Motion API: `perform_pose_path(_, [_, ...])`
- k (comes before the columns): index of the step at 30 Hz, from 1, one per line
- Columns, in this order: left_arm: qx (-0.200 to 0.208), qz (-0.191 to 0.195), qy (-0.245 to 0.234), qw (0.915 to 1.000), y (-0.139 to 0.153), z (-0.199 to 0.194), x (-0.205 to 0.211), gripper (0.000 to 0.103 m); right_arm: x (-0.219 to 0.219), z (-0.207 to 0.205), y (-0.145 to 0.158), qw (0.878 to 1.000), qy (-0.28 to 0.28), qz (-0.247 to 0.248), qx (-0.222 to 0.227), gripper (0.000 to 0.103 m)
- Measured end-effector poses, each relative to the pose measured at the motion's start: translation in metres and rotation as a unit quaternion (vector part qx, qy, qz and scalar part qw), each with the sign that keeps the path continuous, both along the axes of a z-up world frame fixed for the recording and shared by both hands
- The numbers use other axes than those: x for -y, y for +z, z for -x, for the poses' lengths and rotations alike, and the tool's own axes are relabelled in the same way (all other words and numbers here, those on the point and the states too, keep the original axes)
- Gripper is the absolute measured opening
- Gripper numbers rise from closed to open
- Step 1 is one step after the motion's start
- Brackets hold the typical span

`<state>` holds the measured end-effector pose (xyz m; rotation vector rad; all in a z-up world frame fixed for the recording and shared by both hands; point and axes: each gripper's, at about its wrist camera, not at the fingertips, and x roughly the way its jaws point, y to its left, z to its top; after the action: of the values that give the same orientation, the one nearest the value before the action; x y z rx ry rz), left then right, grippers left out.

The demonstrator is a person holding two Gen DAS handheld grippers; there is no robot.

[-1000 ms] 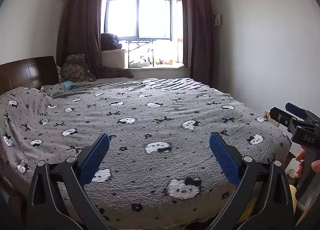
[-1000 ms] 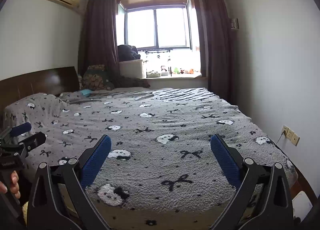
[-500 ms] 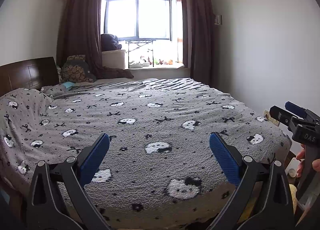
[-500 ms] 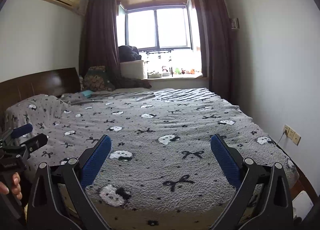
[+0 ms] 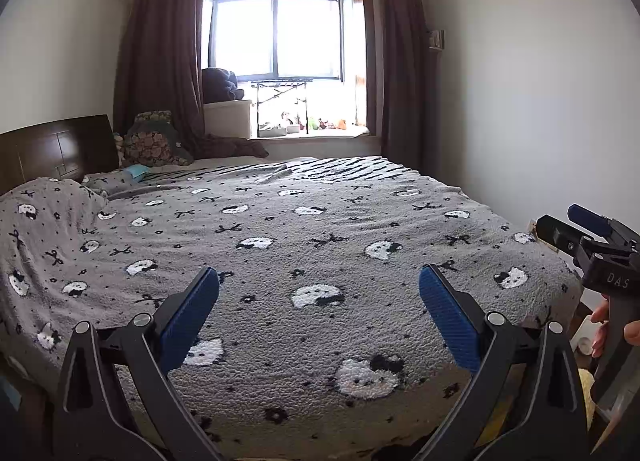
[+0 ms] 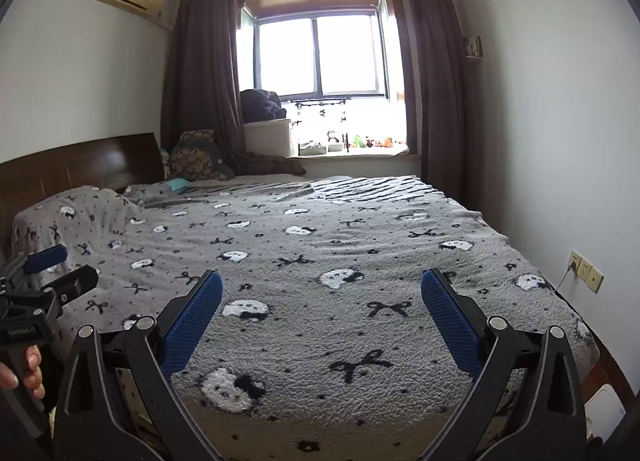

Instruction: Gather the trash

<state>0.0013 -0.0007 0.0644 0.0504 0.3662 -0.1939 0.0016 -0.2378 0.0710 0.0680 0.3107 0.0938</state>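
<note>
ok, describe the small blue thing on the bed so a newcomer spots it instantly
Start at the headboard and follow the bed toward the window. The blue item lies just before the patterned cushion. It is the only light-blue thing among grey and black bedding.

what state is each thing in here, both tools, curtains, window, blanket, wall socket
left tool: open, empty, above the near edge of the bed
right tool: open, empty, above the near edge of the bed
curtains: drawn apart to either side of the window
window: side casement swung open, daylight coming through
blanket: spread flat over the bed, humped at the headboard end
wall socket: has a cable plugged in
</note>
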Motion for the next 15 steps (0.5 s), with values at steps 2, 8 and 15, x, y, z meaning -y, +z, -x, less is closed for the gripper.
perform_pose_path(2, [0.001,0.0,0.0,1.0,0.0004,0.0001,-0.0004,0.095,-0.0003,0.0,-0.0001,1.0,0.0,0.001,0.0,0.1])
perform_pose_path(8, [0.001,-0.001,0.0,1.0,0.0017,-0.0003,-0.0015,0.095,-0.0023,-0.0001,0.0005,1.0,0.002,0.001,0.002,0.1])
perform_pose_path(15, [0.001,-0.002,-0.001,1.0,0.0021,0.0001,-0.0019,0.095,-0.003,0.0004,0.0007,1.0,0.003,-0.001,0.003,0.1])
